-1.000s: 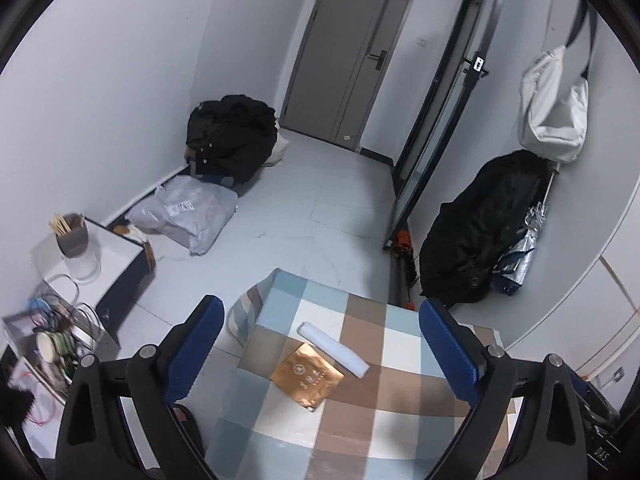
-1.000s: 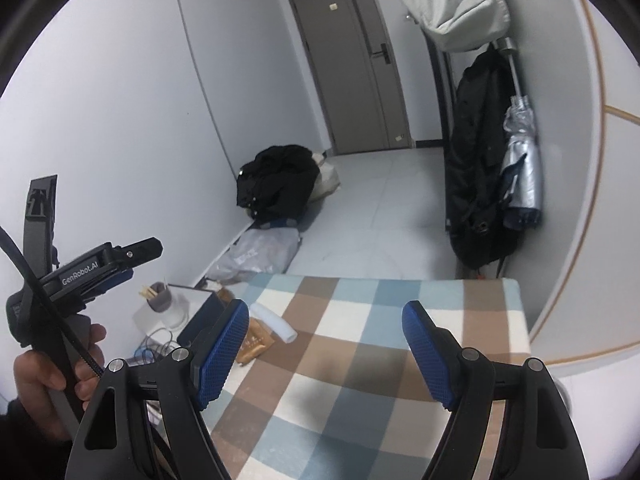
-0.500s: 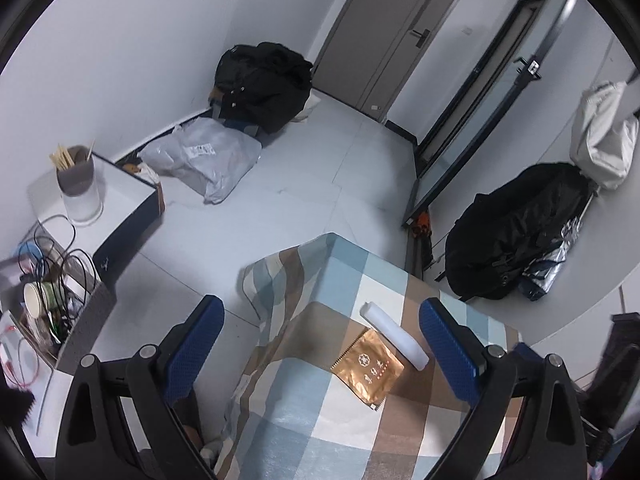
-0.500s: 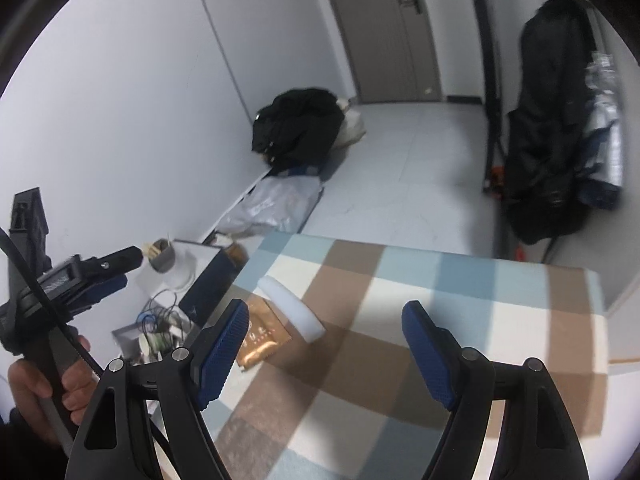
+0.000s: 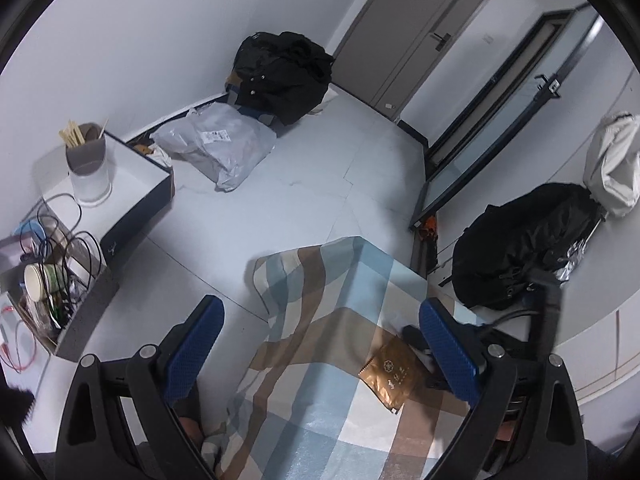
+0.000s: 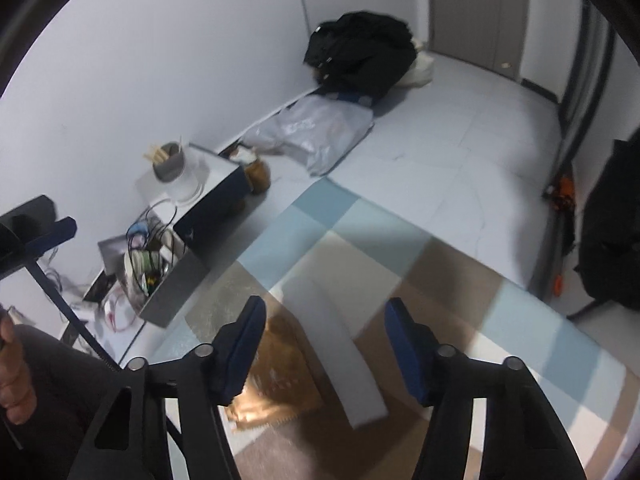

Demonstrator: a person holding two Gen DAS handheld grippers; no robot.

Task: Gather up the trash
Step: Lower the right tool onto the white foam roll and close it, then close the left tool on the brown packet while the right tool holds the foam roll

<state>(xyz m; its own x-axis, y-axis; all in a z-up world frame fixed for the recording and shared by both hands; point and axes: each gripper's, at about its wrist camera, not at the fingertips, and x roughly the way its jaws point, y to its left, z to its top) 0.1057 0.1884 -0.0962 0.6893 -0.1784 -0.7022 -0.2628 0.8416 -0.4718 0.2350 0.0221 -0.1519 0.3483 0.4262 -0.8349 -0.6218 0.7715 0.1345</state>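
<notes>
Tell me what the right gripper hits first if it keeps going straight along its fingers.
Likely the white foam strip, lying between the closing, still-clear jaws of the right gripper, beside the gold wrapper on the checked tablecloth. Depth is uncertain.

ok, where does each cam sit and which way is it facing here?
Left wrist: on the left gripper, angled down over the checked tablecloth and floor; own blue fingers show, open.
Right wrist: on the right gripper, tilted down at the white foam strip, fingers closing around it; a hand shows at left.
Shared: gold packet, tablecloth, black bag.
</notes>
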